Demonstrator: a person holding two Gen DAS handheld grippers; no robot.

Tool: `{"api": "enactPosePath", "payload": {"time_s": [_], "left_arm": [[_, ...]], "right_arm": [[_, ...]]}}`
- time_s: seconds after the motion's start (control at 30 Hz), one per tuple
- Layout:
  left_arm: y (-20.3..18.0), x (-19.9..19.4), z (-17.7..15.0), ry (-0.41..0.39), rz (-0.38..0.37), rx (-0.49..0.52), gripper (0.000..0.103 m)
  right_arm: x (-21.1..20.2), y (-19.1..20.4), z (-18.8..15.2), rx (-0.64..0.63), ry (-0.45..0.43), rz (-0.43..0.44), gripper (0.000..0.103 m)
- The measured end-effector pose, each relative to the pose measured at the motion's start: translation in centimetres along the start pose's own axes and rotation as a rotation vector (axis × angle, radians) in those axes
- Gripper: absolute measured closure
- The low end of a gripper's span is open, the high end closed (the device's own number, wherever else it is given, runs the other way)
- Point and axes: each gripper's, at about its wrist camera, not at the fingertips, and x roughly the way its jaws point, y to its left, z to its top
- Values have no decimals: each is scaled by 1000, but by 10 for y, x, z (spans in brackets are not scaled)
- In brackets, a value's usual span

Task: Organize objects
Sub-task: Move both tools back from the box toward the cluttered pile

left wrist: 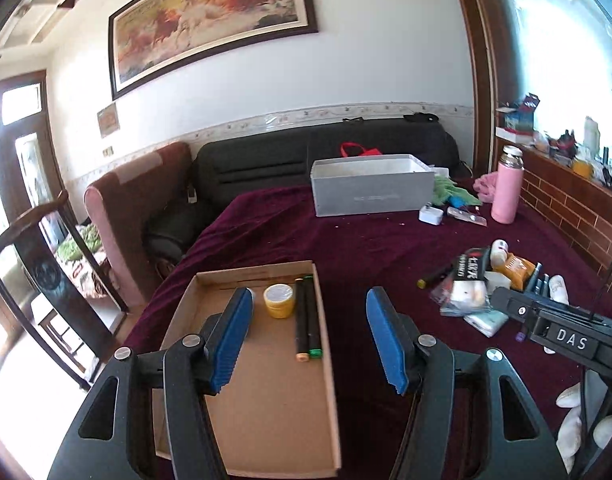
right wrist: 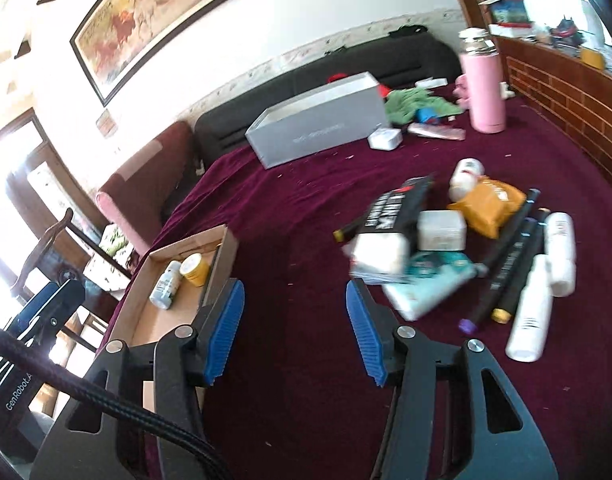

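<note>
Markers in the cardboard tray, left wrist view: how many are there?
2. The orange-capped marker and the green-capped marker lie side by side along the cardboard tray's right wall, beside the yellow jar. Part of the tray floor is blocked from view, so more could be hidden.

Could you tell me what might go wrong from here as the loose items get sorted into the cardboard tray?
1. The cardboard tray lies at the table's left edge, so a push might slide it off.
2. The pile is tangled: markers lie across each other beside white bottles, so a grab could roll a neighbour away.
3. Both hand-held grippers, left and right, are open and empty and work close together; they might collide.
</note>
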Motion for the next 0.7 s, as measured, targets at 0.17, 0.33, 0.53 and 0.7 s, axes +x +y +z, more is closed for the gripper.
{"api": "enactPosePath", "payload": {"time_s": [0.17,0.33,0.53,0.7], "left_arm": [[-28,-4,-2,8,-13,50,49],[-51,1,-3,26,-23,94,49],[-69,13,-8,65,-23,130,49],[-78,28,-11,103,-26,144,50]], "right_arm": [[-16,-30,3,37,-34,-26,49],[-25,-61,7,97,-60,-47,47],[-26,-88,15,116,-69,-69,47],[-30,-99,34,95,-106,-91,47]]}}
